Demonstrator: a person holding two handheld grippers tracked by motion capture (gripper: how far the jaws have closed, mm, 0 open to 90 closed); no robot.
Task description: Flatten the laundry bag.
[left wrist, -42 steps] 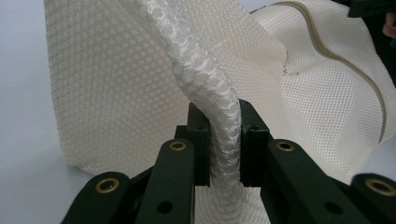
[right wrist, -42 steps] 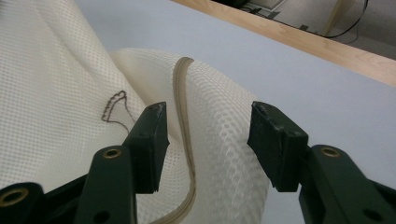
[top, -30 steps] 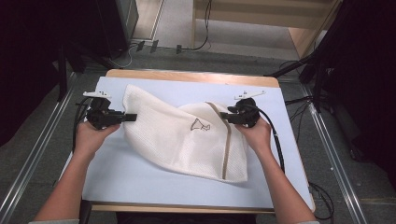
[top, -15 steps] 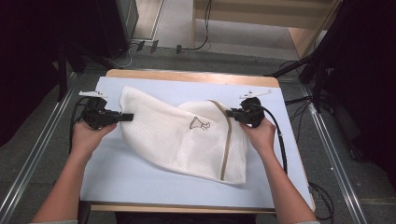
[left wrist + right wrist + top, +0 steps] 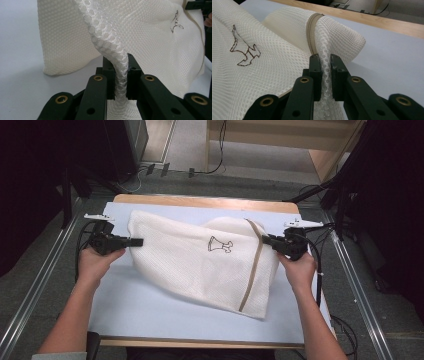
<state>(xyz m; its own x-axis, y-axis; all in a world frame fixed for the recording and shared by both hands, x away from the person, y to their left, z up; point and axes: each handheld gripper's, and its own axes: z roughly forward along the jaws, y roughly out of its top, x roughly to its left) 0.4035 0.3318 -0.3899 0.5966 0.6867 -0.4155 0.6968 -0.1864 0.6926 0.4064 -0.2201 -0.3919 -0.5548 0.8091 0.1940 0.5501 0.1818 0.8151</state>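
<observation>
High view: a white mesh laundry bag [image 5: 200, 265] with a tan zipper band and a small dark animal logo lies across the pale blue tabletop [image 5: 150, 310], its lower corner trailing toward the near edge. The left gripper [image 5: 136, 241] reaches level from the bag's left edge, the right gripper [image 5: 266, 239] from the right edge near the zipper; both forearms come in from below, wrists straight, hands well apart. The step in hand looks like stretching the bag flat between 2 held edges.

Left gripper view: the black jaws are pressed together on a bunched ridge of mesh that rises between them.

Right gripper view: the jaws have just been closing and now pinch a fold of mesh just beside the tan zipper [image 5: 312, 32], with the wooden table edge [image 5: 387, 23] beyond.

The next move probably calls for drawing both hands apart evenly, keeping them low, so the slack and the folded corner pull out without the mesh slipping.
</observation>
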